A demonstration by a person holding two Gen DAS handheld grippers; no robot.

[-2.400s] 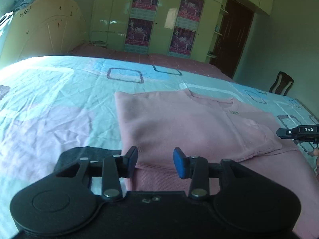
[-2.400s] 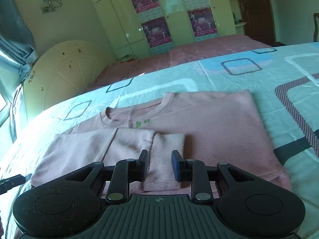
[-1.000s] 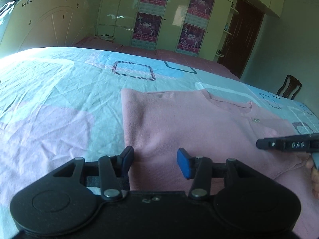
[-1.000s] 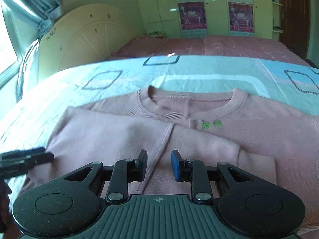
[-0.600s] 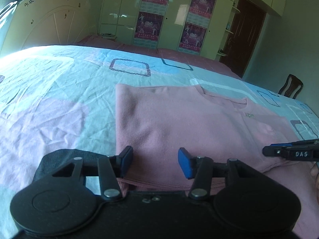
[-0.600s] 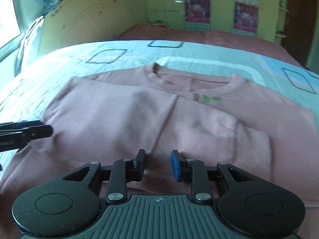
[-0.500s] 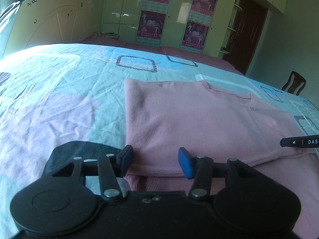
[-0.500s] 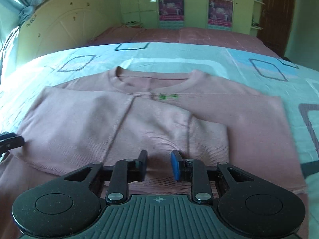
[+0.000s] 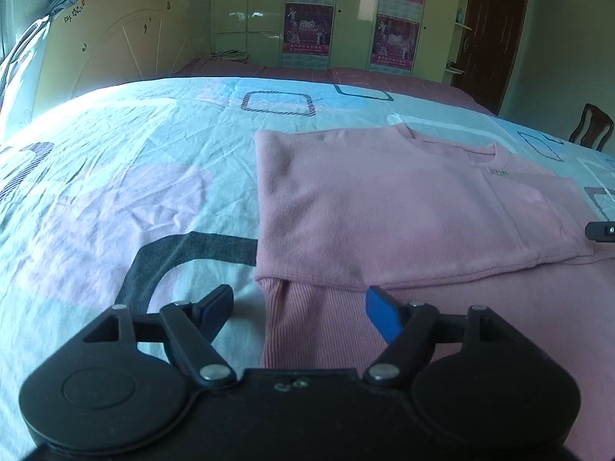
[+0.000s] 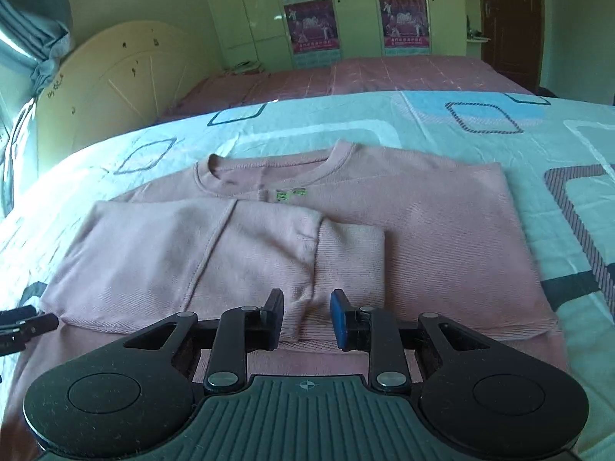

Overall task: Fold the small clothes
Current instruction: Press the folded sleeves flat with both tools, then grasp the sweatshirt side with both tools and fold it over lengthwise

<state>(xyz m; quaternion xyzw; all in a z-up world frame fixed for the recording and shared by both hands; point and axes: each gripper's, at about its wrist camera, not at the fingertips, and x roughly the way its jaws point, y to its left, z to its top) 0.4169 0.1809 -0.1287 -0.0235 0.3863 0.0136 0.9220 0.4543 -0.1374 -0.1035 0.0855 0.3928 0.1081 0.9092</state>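
Note:
A pink sweatshirt [image 9: 384, 207] lies flat on the patterned bedsheet [image 9: 115, 176], neck away from me. One sleeve is folded across its chest, and the ribbed cuff [image 10: 349, 257] ends near the middle. My left gripper [image 9: 298, 307] hovers over the ribbed hem at the sweatshirt's left corner; its jaws are opening wide and hold nothing. Low over the hem, just before the cuff, my right gripper [image 10: 307, 319] has its jaws opening a little. Cloth shows in the gap between them, but the pads do not press on it. Each view shows the other gripper's tip at its edge.
A cream headboard [image 10: 123, 88] stands at the far left under a grey curtain [image 10: 34, 19]. A second bed with a maroon cover [image 10: 346, 73] lies beyond, backed by wardrobes with posters [image 9: 307, 34]. A dark door [image 9: 496, 30] and a wooden chair [image 9: 590, 126] are on the right.
The left jaws have spread much wider and that gripper has drawn back to the hem corner. The right gripper has shifted right along the hem to the cuff, its jaws slightly wider.

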